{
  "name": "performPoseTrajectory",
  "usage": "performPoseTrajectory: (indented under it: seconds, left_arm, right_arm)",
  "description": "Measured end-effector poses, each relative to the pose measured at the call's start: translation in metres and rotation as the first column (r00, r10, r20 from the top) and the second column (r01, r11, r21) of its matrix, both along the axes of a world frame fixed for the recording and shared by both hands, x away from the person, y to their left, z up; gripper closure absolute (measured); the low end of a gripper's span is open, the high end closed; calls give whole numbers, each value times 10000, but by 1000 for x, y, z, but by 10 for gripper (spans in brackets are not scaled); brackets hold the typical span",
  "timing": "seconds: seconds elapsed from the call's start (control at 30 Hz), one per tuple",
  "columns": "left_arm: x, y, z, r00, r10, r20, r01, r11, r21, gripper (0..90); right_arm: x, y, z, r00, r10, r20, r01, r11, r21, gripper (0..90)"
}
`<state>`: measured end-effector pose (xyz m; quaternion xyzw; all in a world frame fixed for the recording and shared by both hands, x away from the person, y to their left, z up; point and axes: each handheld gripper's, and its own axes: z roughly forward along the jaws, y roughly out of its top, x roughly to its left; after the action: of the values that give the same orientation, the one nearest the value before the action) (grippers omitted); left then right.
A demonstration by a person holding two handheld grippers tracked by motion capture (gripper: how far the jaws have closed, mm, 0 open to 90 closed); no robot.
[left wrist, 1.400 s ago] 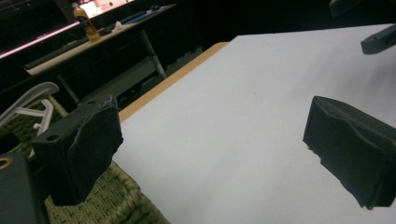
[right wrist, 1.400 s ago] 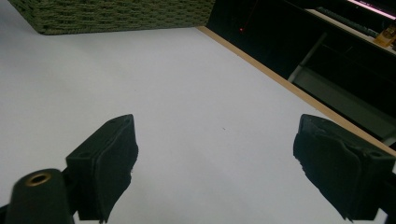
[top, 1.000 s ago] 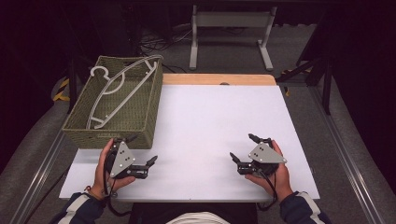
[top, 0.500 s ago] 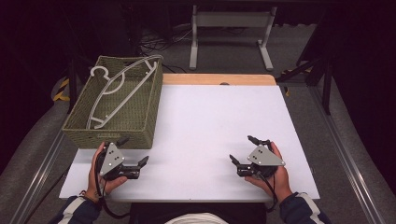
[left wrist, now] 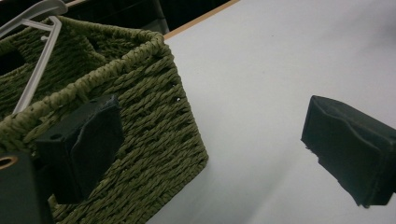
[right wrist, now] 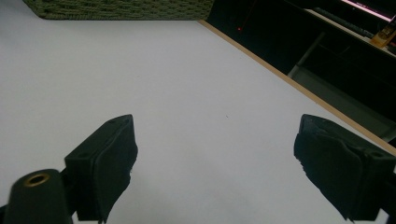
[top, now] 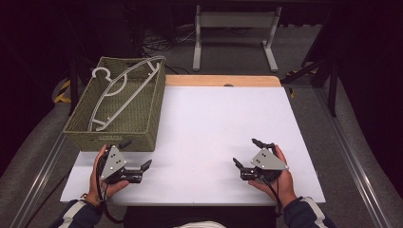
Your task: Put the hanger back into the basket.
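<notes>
Basket [top: 119, 124], one, woven green, at ten o'clock on the white table [top: 214, 123], its near wall just ahead of the left gripper [top: 134, 160]. Hanger [top: 124, 88], one, white plastic, lying slantwise inside the basket, hook toward the far left corner, one end propped on the far rim.

Left gripper: held in the person's left hand at seven o'clock, jaws wide apart and empty; in the left gripper view one jaw stands in front of the basket's near corner, the other over bare table. Right gripper [top: 247, 156]: held in the right hand at five o'clock, well apart from the basket, jaws likewise spread wide and empty, pointing across bare tabletop.

Step in hand, by judgement: a reach for the hanger, not yet begun. To do it well, the left gripper should rise over the near rim rather than push into the weave, keep its jaws wide, and close across a thin straight bar of the hanger.

Count: baskets, one; hangers, one; grippers, two; tables, one.
</notes>
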<state>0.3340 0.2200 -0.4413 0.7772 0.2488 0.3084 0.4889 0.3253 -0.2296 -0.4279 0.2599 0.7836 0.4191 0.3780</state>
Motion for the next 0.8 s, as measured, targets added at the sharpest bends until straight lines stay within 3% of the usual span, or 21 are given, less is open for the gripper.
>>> performPoseTrajectory:
  seconds: [0.3,0.8]
  left_arm:
    - [1,-1,2,9999,-56,130,55,9999,112,62]
    - [5,-1,1,10000,65,7,-65,9995,306,61]
  right_arm:
    - [-1,-5,0,9999,-149,30,149,9999,6,134]
    - [2,-6,-1,9997,-241,-61,241,9997,18,137]
